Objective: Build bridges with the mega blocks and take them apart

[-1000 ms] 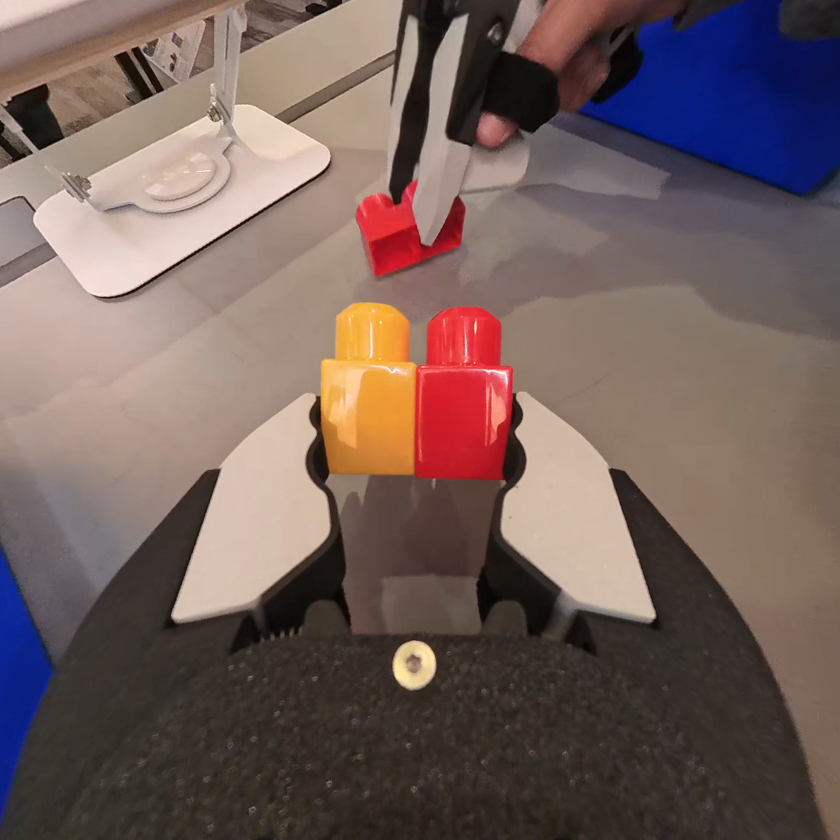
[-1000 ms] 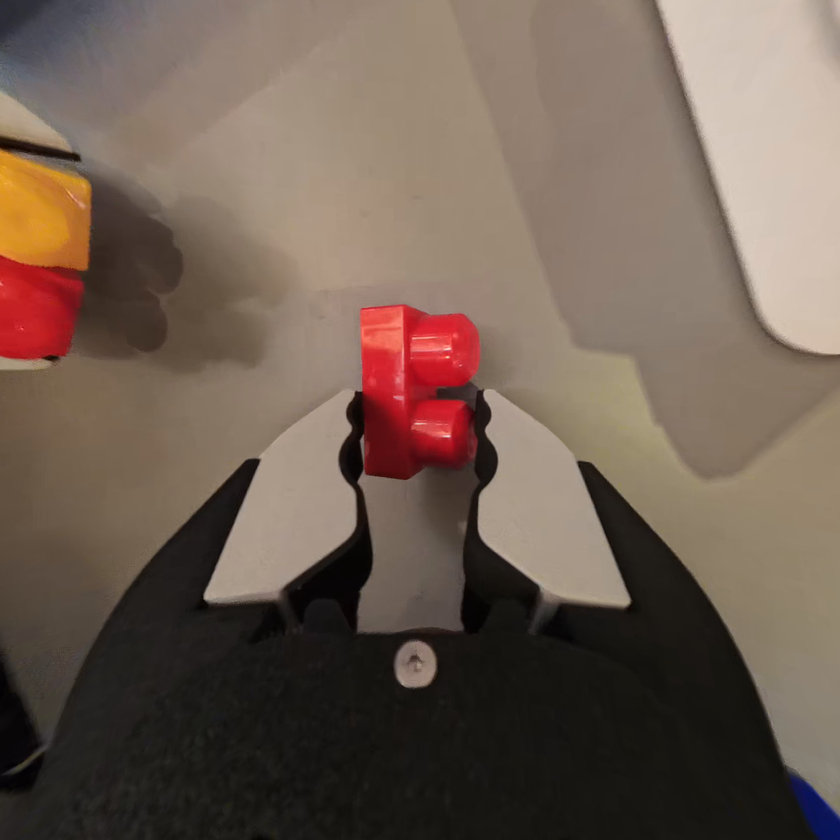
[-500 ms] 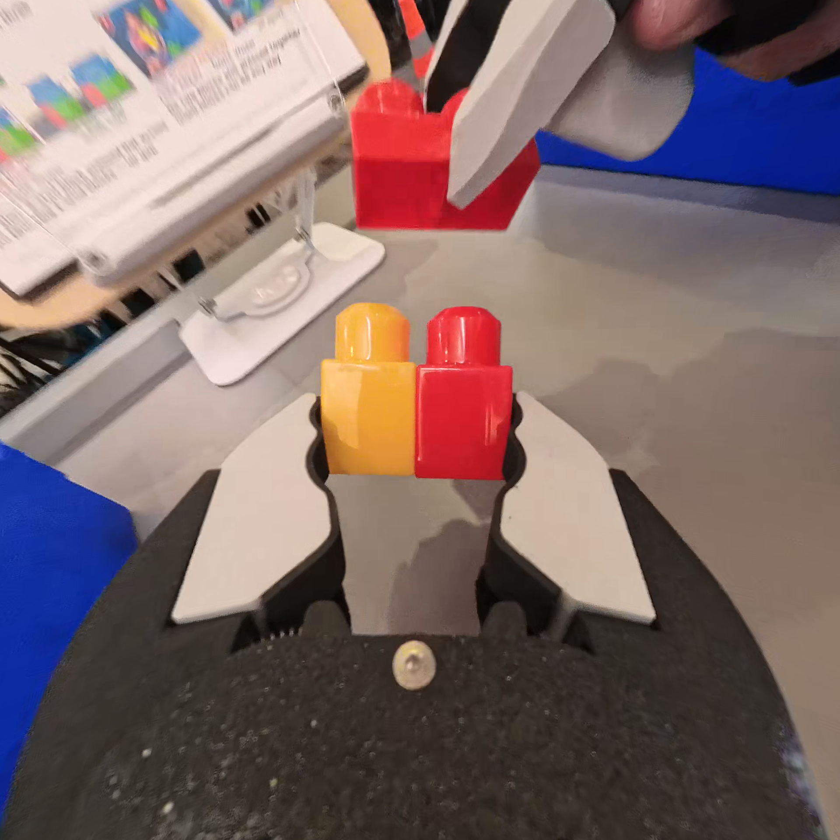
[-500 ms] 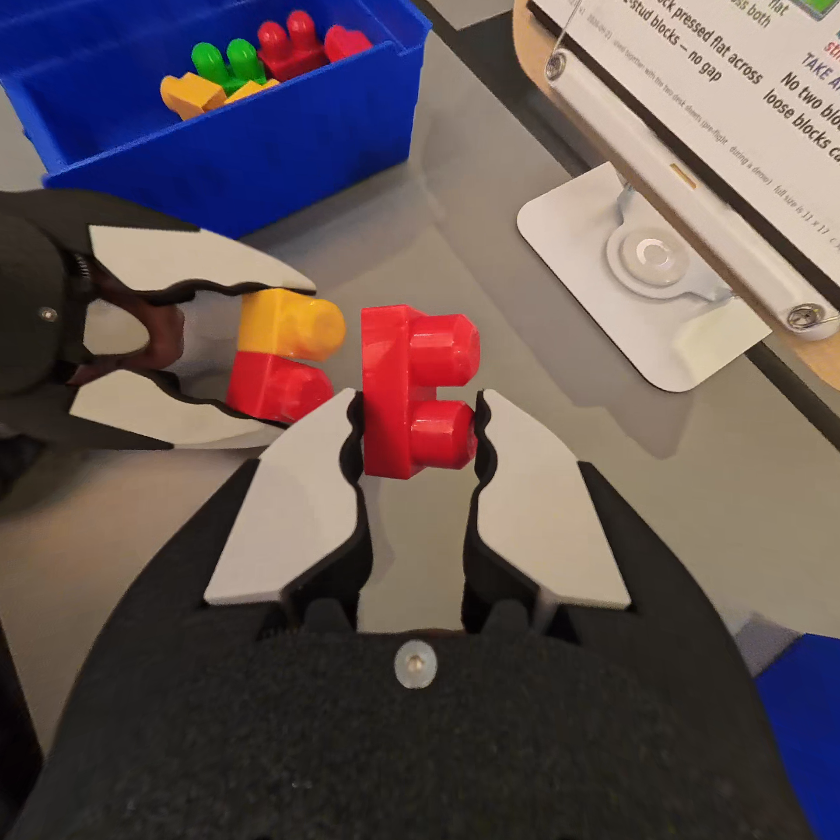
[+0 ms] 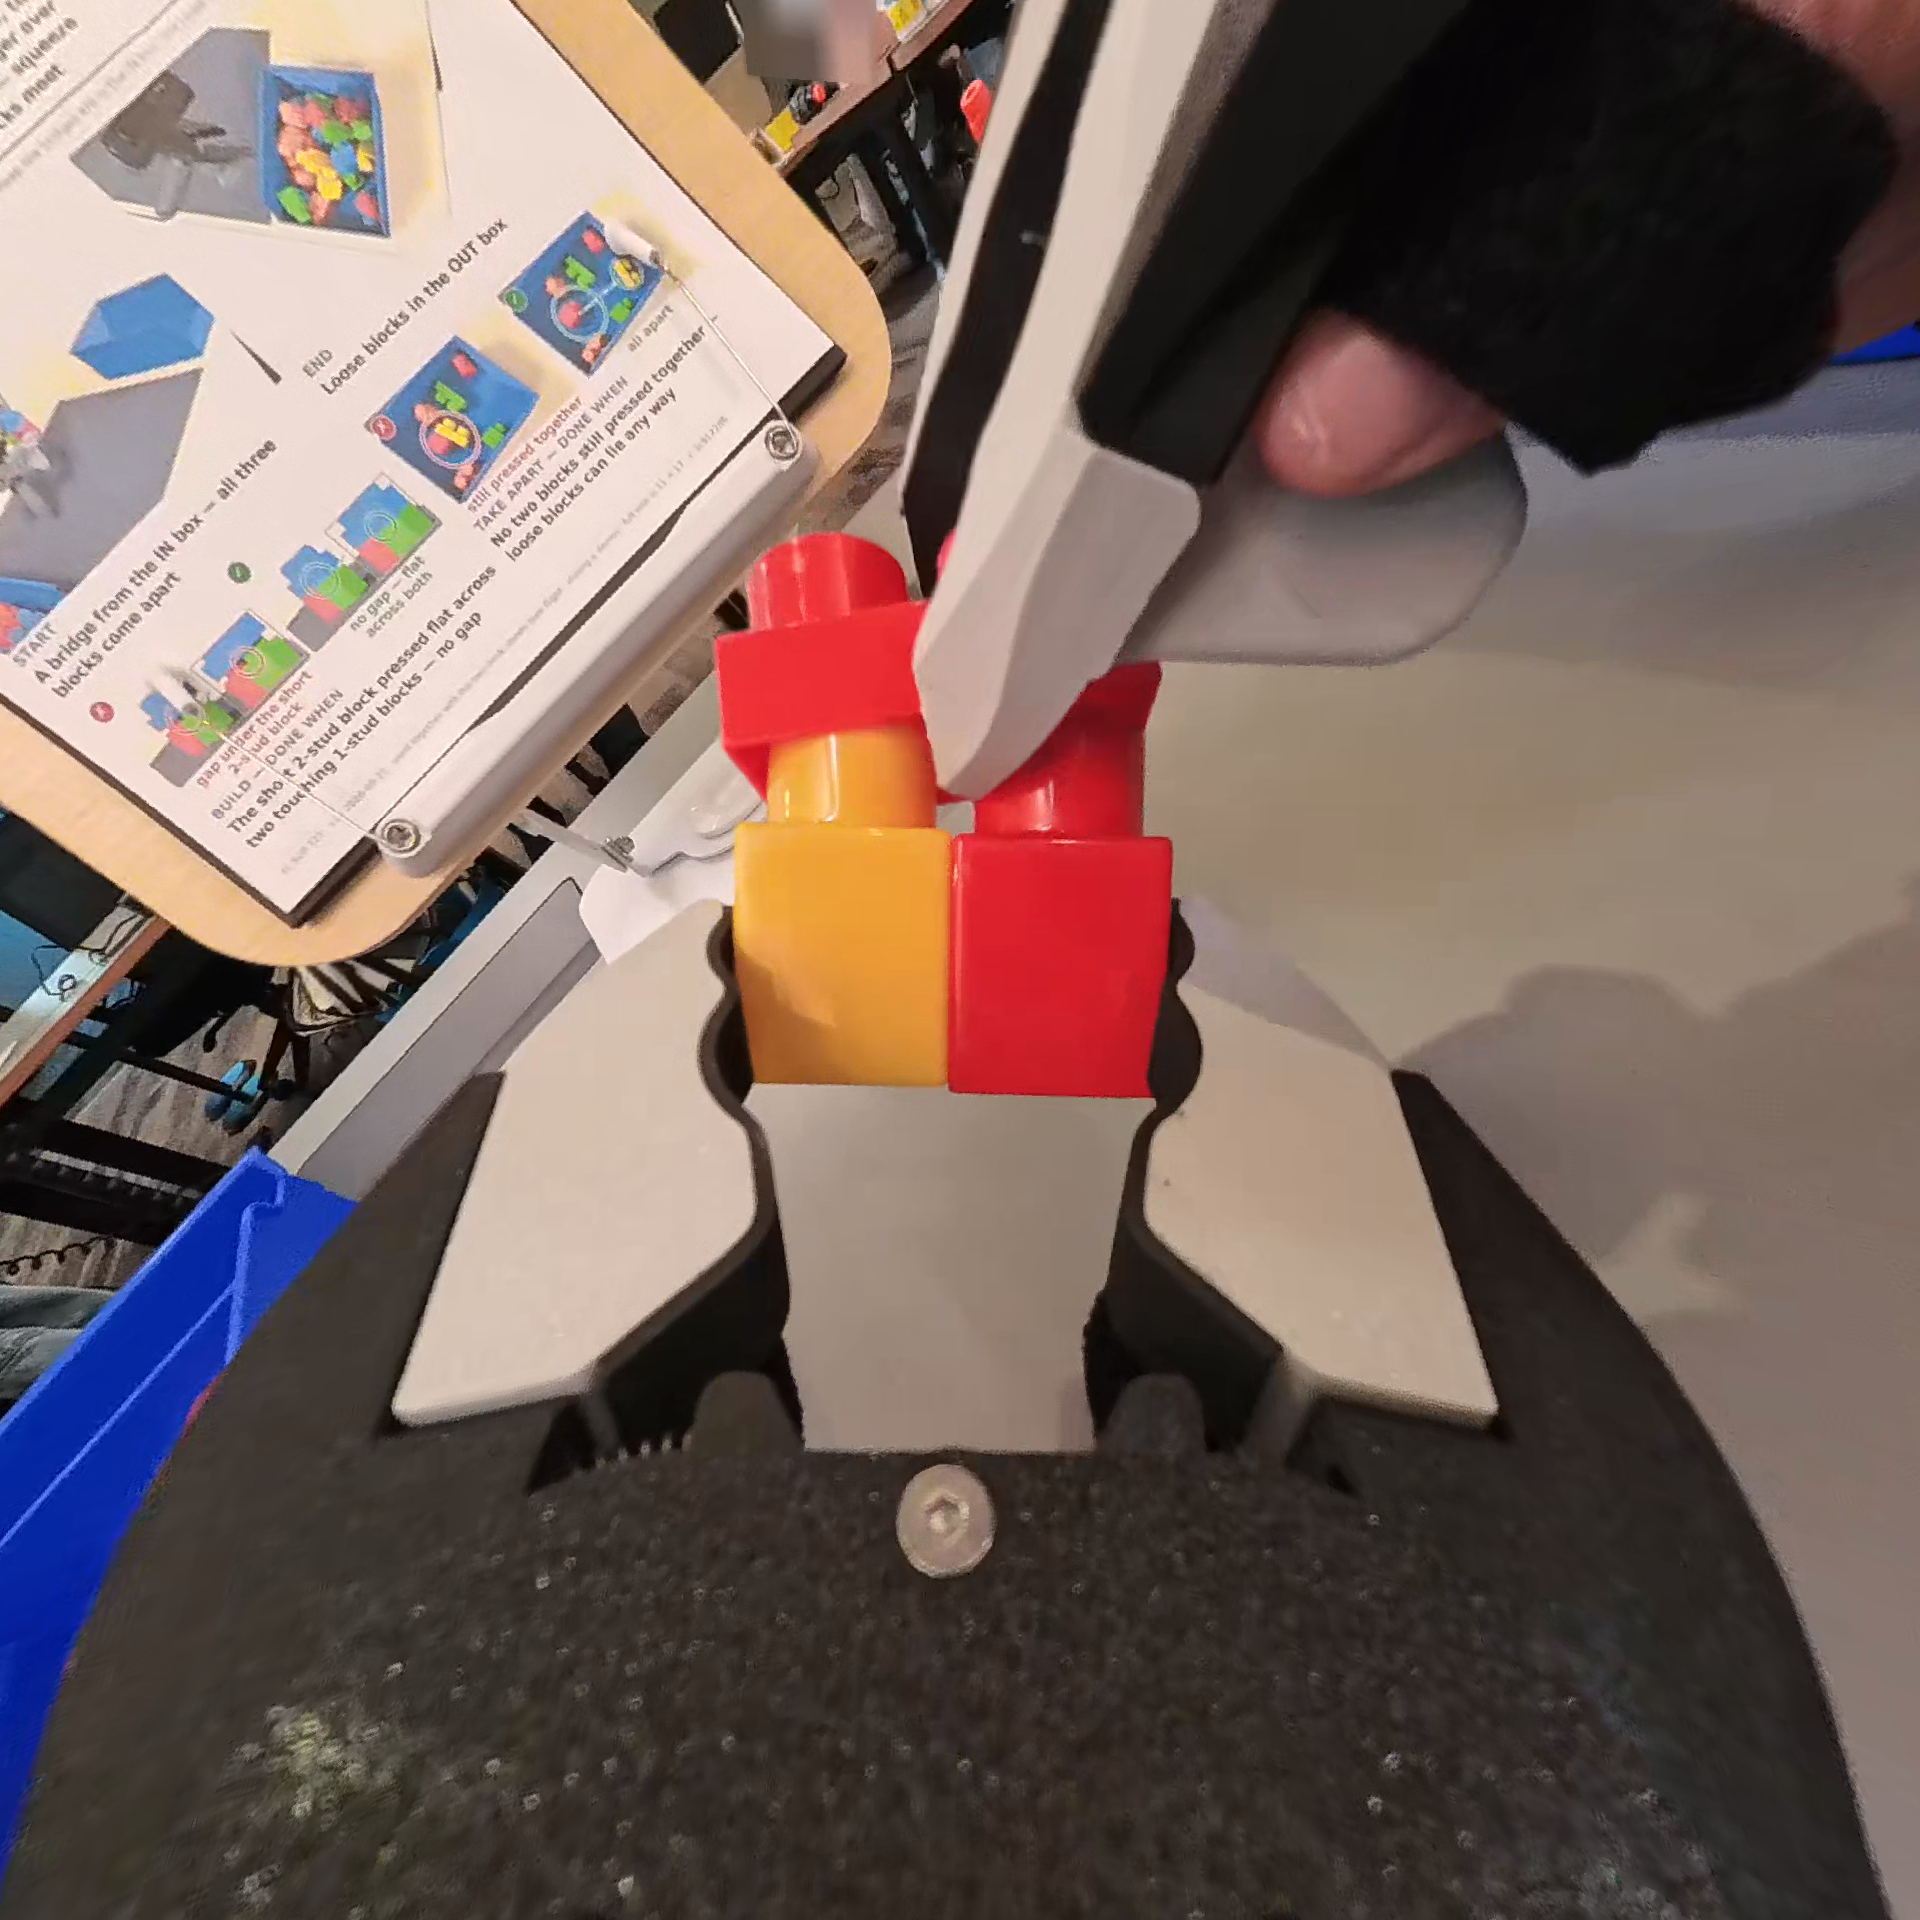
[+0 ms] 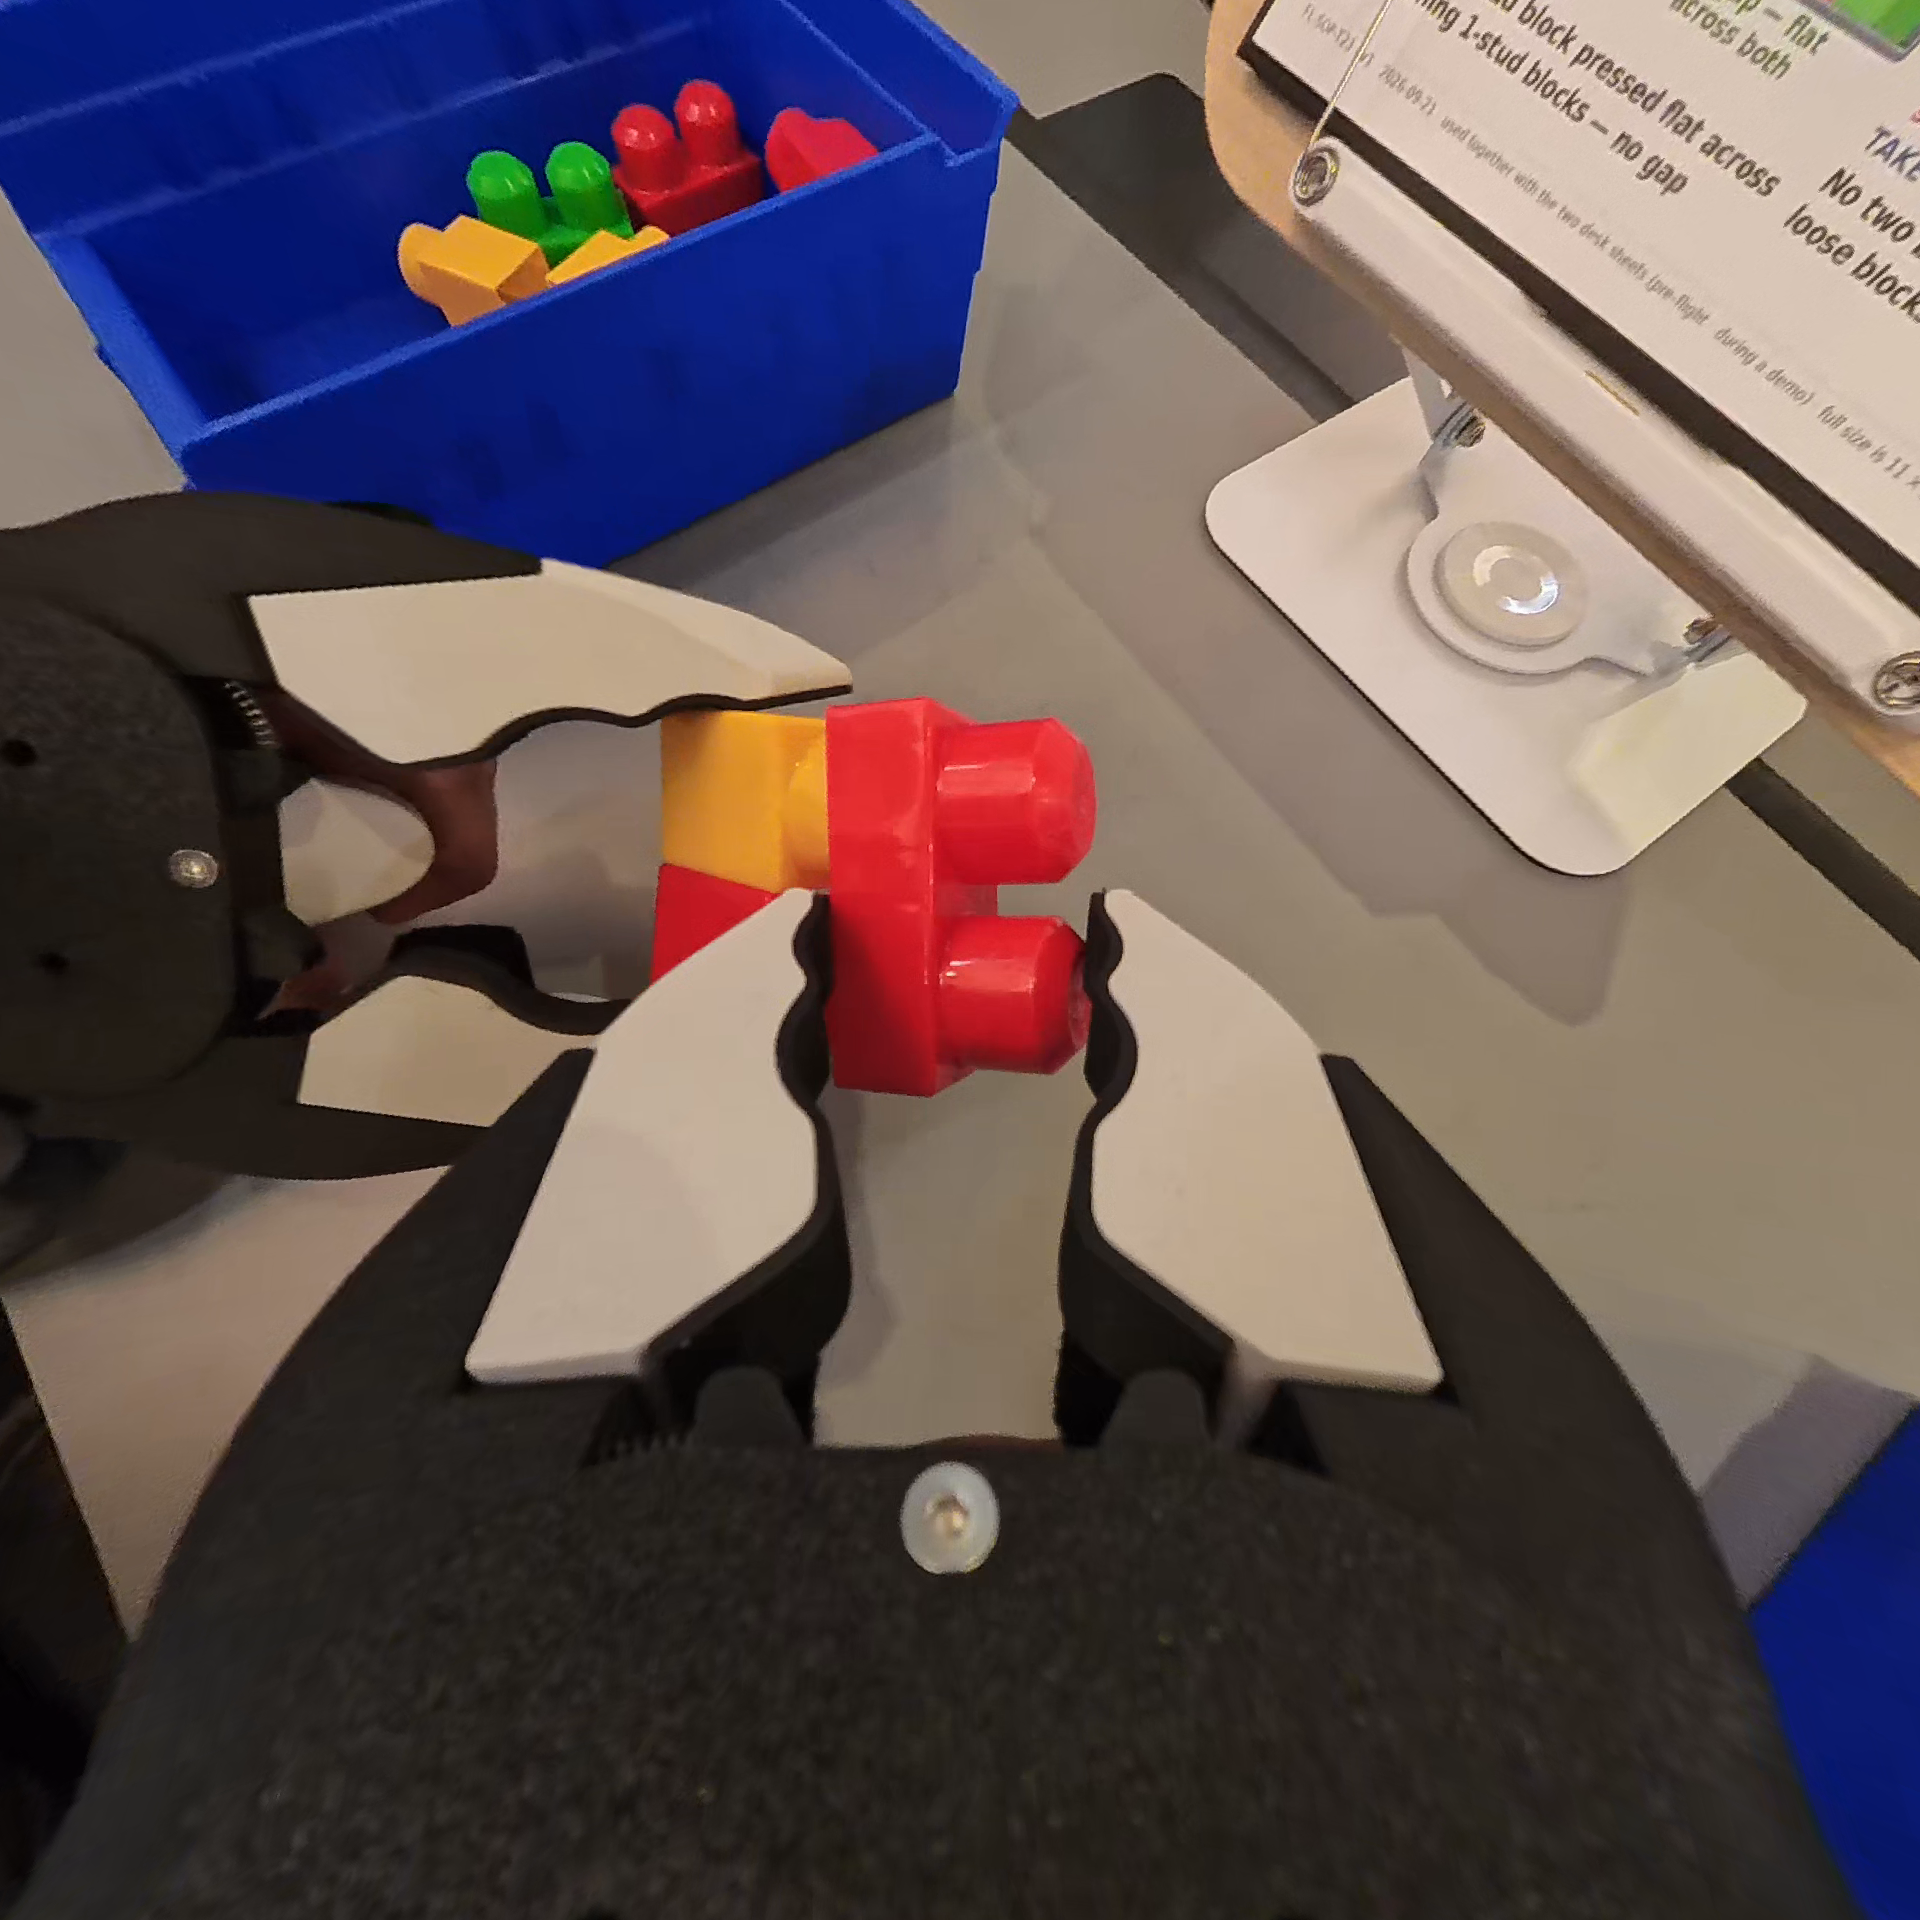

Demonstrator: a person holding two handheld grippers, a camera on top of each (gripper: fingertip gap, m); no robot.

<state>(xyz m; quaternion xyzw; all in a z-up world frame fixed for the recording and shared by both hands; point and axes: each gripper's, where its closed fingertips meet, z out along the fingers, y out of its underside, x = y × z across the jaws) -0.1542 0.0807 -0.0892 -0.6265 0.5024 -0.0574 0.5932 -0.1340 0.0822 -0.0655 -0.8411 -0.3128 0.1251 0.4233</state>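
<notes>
The left tongs point(image 5: 948, 997) grip a pair of one-stud blocks side by side above the grey desk point(image 5: 1558, 935), their fingers spread just wide enough to press the outer faces of the yellow block point(image 5: 842, 956) and the red one-stud block point(image 5: 1055, 966), both studs pointing away from the camera. The right tongs point(image 6: 951, 982) are clamped on a red two-stud block point(image 6: 914, 904), one finger against its underside and the other against the tip of a stud. That block sits tilted on the pair: in the left wrist view its hollow underside rides over the yellow stud and the red stud without lying flat, and a gap shows above the yellow block's shoulder. A person's fingertip point(image 5: 1351, 416) shows beside the black strap on the right tongs' handle. Behind, a blue bin point(image 6: 582, 416) on the desk holds loose yellow, green and red blocks point(image 6: 623, 187), and a printed instruction sheet on a wooden board point(image 5: 416, 416) stands on a white stand point(image 6: 1496, 623) at the desk's far edge.
</notes>
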